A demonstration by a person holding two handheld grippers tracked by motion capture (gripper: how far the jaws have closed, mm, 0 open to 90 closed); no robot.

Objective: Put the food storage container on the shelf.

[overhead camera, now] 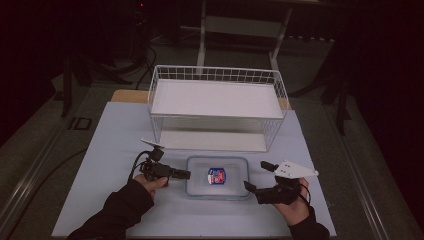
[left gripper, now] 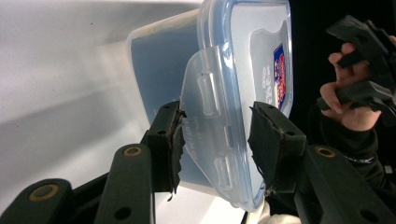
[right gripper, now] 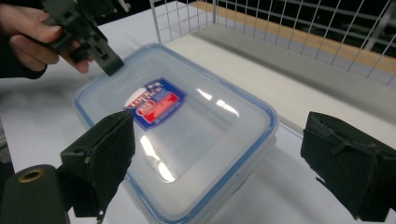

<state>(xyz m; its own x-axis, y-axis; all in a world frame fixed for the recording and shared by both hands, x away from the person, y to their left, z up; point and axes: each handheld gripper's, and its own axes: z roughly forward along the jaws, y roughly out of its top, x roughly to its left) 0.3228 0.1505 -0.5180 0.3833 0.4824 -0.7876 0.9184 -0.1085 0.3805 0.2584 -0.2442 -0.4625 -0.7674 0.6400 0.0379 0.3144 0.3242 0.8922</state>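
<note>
Beyond both sets of jaws, at the far side of the pale table (overhead camera: 100,150), stands a white wire basket (overhead camera: 217,107), nothing in it but its white floor. Nearer, between the two grippers, a clear plastic food container (overhead camera: 218,176) lies flat on the table, blue-rimmed lid on, a red-and-blue label (overhead camera: 216,176) in the lid's middle. Left gripper (overhead camera: 184,174): jaws clenched on the container's short end, one black pad on each side of the clear side latch (left gripper: 210,135), which stands flared out from the lid edge; whether the pads press the latch alone or lid rim and wall together, cannot tell. Right gripper (overhead camera: 255,176): jaws released and spread wide, the container's other end lying just ahead of them and between their lines, pads (right gripper: 105,156) apart from the plastic. Step in hand, as judged: working the left-end latch, either snapping it down or lifting it free. Next move calls for the right jaws to close in and steady or grip the opposite end, so the container does not skid across the table.
</note>
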